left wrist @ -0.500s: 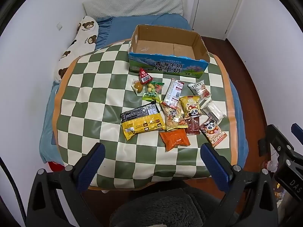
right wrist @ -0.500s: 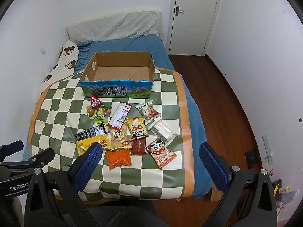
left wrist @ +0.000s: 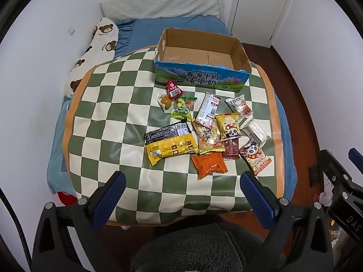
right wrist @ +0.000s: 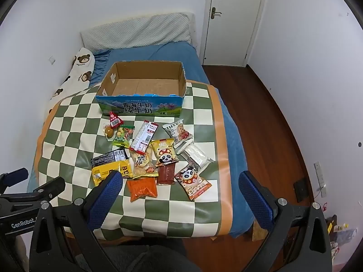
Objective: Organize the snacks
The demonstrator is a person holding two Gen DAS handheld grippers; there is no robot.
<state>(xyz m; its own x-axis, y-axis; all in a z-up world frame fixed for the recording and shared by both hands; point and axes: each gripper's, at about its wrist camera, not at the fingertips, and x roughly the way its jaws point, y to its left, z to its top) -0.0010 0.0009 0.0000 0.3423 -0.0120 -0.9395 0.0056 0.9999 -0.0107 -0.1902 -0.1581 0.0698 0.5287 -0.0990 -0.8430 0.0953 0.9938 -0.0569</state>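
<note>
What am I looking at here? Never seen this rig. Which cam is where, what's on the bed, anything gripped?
There is no robot arm. A person holds one two-finger gripper in each hand, and each gripper carries a fisheye camera looking forward along its blue-padded fingers.

The left wrist view shows the left gripper, jaws wide open with nothing between them. The right wrist view shows the right gripper, also open and holding nothing. Part of each gripper shows at the edge of the other's view.

Both look down at a green and cream checkered mat spread on a bed. On it stands an open cardboard milk box with no snacks in it. In front of it lies a loose pile of snack packets, among them a yellow and black packet and an orange packet.
</note>
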